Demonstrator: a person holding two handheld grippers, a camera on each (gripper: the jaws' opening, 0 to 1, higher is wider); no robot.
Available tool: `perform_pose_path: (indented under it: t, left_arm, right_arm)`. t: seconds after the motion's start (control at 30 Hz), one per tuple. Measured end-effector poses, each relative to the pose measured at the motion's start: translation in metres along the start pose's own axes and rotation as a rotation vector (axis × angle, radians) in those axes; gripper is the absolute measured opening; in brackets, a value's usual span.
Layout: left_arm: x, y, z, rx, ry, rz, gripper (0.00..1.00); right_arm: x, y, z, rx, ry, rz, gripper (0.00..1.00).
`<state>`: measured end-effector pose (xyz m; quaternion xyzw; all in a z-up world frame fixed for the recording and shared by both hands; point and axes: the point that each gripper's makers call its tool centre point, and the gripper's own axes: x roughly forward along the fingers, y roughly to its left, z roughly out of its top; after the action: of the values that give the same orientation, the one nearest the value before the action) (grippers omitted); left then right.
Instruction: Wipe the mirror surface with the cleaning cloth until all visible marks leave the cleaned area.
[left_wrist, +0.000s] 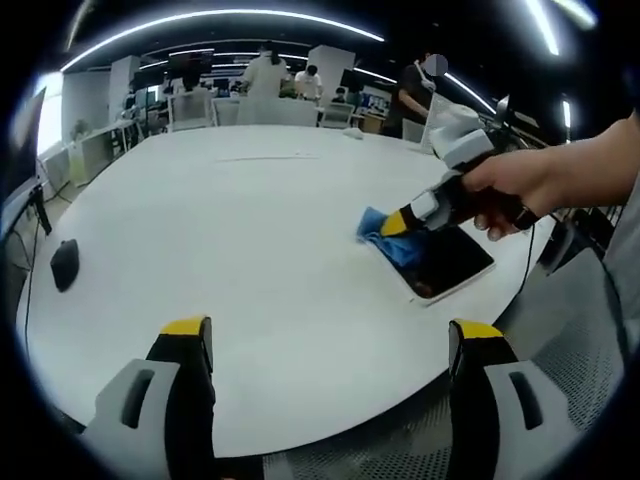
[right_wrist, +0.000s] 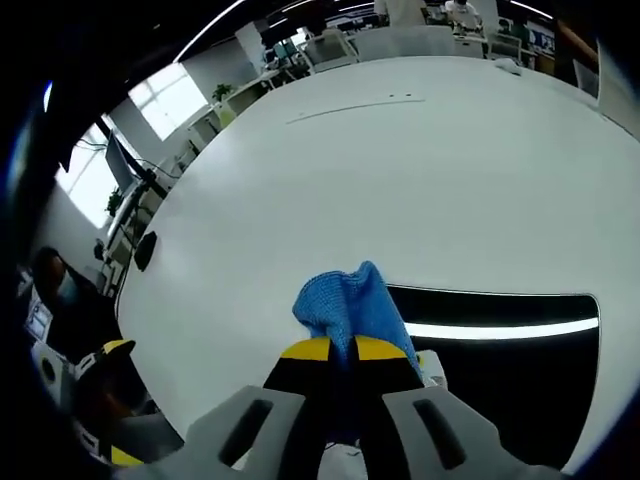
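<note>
Right gripper (right_wrist: 342, 350) clamps blue cleaning cloth (right_wrist: 350, 302), jaws closed, cloth bunched ahead of tips at mirror (right_wrist: 500, 370) near edge. Left gripper (left_wrist: 330, 340) hangs wide apart, empty, back over white table (left_wrist: 250, 230). Wiping step underway; you next sweep cloth across dark glass beyond tips.

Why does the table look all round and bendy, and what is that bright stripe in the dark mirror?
In both views the fisheye lens bends the white table into a curve. In the right gripper view the stripe on the mirror is glare, a ceiling light reflected; the right hand-held gripper pinches the blue cloth beside it. In the left gripper view the far people look blurry.
</note>
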<state>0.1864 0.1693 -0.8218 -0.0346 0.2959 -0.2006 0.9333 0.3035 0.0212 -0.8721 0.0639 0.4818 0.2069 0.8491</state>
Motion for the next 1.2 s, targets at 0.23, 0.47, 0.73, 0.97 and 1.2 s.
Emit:
perform_pose_path:
  t: [0.23, 0.47, 0.73, 0.97, 1.2]
  left_arm:
    - [0.000, 0.001, -0.001, -0.001, 0.009, 0.017, 0.99]
    - [-0.002, -0.003, 0.000, -0.005, 0.018, 0.018, 0.97]
    - [-0.002, -0.002, -0.001, -0.005, 0.020, 0.015, 0.97]
    - [-0.002, -0.002, 0.000, -0.006, 0.014, 0.017, 0.96]
    - [-0.002, 0.000, 0.001, -0.010, 0.003, 0.017, 0.96]
  right_arm:
    - [0.004, 0.000, -0.004, 0.009, 0.024, 0.021, 0.01]
    - [-0.002, 0.003, -0.009, 0.013, 0.036, 0.041, 0.01]
    - [0.002, 0.000, -0.011, 0.005, 0.046, 0.063, 0.01]
    - [-0.002, -0.001, -0.012, 0.006, 0.047, 0.068, 0.01]
    - [-0.004, -0.009, -0.015, -0.014, 0.047, 0.076, 0.01]
